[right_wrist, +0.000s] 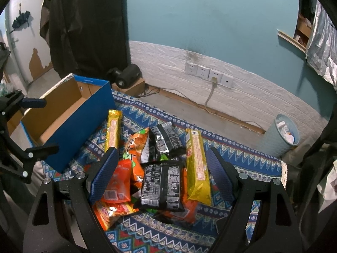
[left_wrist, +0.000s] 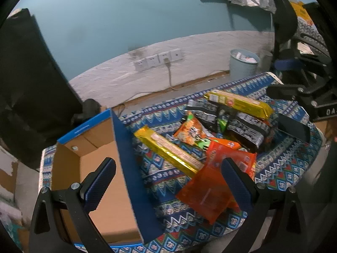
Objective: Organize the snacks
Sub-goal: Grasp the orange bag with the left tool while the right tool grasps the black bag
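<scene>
Here, both hand-held grippers hang wide apart, holding nothing. The left gripper (left_wrist: pixel 168 177) straddles the wall of an empty blue cardboard box (left_wrist: pixel 126 147); the right gripper (right_wrist: pixel 162 168) hovers over the snack pile (right_wrist: pixel 155 168). The box and snacks sit on a patterned cloth (right_wrist: pixel 242 160), the pile just beside the box. Behind is a teal wall (right_wrist: pixel 210 21), with a pale bin (right_wrist: pixel 282 137) on the floor.

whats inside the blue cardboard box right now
The blue cardboard box shows only bare brown floor and inner walls in both views; no snack is inside. Its near blue wall hides the floor strip just behind it. The snack packets all lie outside on the patterned cloth.
</scene>
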